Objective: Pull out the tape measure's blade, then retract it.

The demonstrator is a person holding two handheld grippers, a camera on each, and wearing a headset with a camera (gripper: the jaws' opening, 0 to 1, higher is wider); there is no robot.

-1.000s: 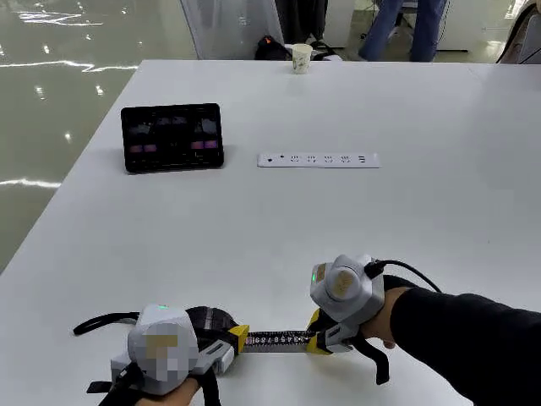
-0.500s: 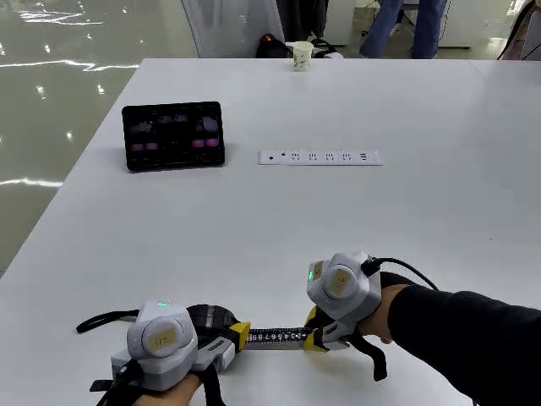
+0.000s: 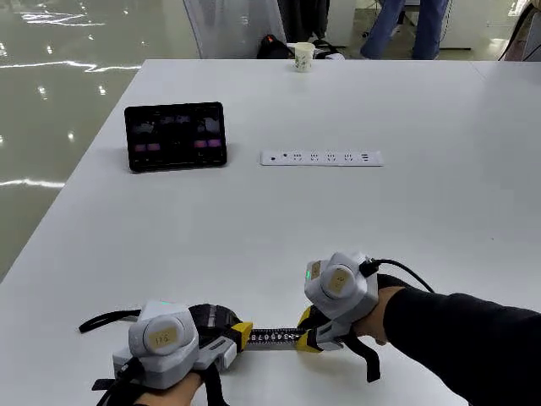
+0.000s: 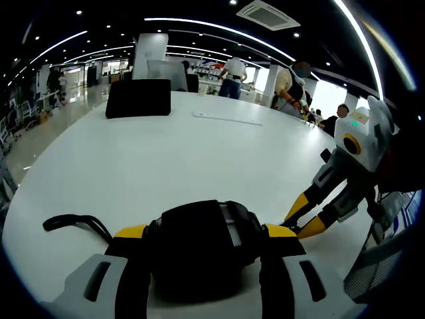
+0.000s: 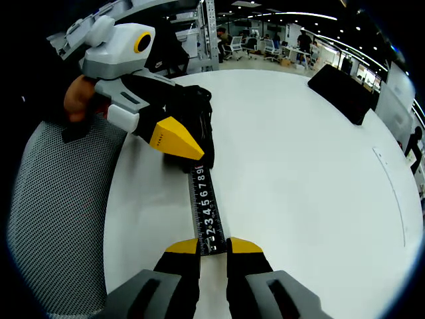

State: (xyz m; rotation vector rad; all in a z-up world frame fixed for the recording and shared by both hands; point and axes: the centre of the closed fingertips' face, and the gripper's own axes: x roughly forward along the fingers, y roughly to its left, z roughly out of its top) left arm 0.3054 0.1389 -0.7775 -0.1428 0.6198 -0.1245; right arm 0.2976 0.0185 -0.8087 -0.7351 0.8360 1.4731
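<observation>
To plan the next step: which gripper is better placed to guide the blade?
Right. The right gripper is shut on the blade near its end, while the left gripper clamps the tape measure case, anchoring it.

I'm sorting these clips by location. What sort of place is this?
Likely an open-plan office or lab: a long white table carrying a power strip and a tablet, a polished floor beside it, and in the left gripper view ceiling light strips over people standing behind.
</observation>
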